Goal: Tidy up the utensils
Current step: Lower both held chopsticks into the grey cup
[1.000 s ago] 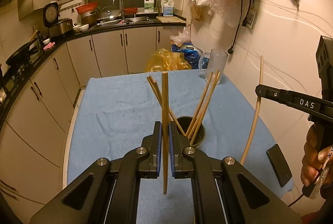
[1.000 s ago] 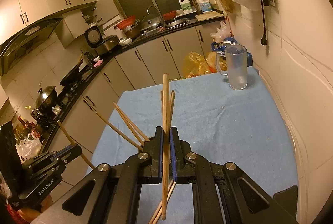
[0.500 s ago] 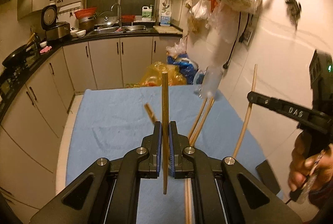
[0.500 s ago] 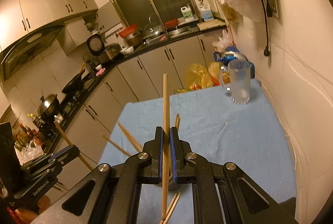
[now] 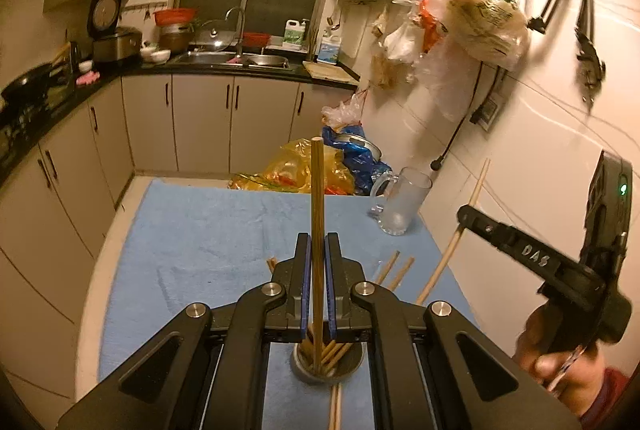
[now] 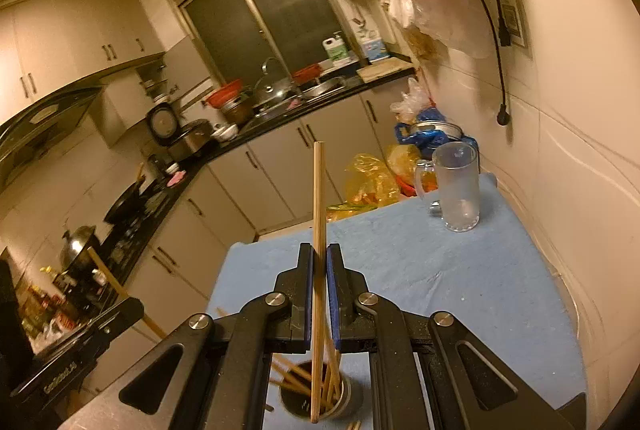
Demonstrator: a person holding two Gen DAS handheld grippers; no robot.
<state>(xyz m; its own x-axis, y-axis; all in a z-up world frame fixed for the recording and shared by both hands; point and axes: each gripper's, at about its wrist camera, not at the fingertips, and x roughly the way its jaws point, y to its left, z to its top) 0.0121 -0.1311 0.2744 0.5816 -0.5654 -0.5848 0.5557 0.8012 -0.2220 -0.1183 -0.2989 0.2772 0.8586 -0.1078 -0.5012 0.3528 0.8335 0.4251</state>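
From the left wrist view, the left gripper [image 5: 317, 270] is clamped on one upright chopstick [image 5: 317, 214], whose lower tip hangs over the mouth of the dark holder cup [image 5: 329, 364] near the front edge of the blue-covered table [image 5: 200, 230]. Several chopsticks already stand in the cup. A couple more appear to lie on the cloth just in front of it. The glass mug [image 5: 402, 204] stands at the far right corner.

From the right wrist view, the right gripper [image 6: 319, 270] likewise pinches a single chopstick [image 6: 319, 222], its tip reaching down over the cup [image 6: 316, 400]. Judging by this, most sticks are sorted; the two held ones and the loose ones remain.
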